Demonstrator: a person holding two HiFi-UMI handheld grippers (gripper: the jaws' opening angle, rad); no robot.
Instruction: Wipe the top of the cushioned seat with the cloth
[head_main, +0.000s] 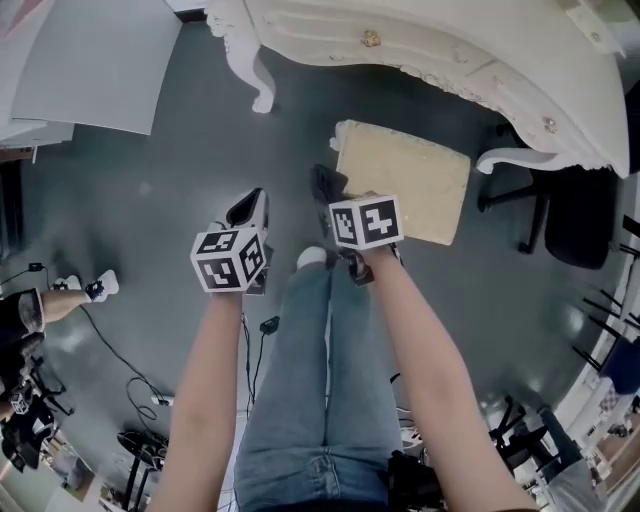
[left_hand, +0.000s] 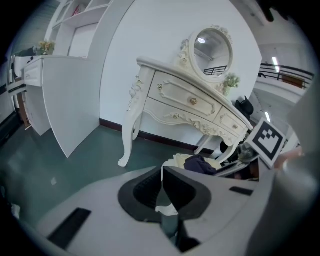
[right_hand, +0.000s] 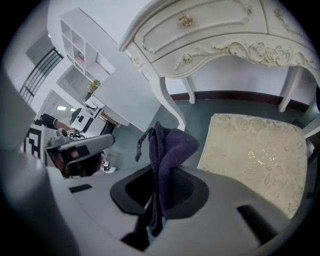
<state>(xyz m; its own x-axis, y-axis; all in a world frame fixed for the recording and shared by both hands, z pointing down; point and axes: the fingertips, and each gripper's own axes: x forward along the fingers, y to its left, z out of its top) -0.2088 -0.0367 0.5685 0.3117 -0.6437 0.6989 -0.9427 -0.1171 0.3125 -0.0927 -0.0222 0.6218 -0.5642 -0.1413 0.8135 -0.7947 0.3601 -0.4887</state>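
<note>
Right gripper (right_hand: 159, 187) was clamped on the dark cloth (right_hand: 167, 147), which was bunched and stuck out past the jaws. Cushioned seat (head_main: 405, 185) sat upper centre of the head view, just below the white dressing table (head_main: 450, 45). The cloth was at the seat's left edge; contact unclear. Left gripper (left_hand: 163, 182) had its jaws together with nothing between them, over the floor (head_main: 150, 180) left of centre.

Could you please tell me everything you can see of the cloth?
The cloth is dark navy, soft and towel-like. It is bunched into upright folds, pinched between the jaws of the right gripper, with a thin strip dangling on its left. It is held in the air beside the cushioned seat, near its left edge; no contact with the seat shows.
</note>
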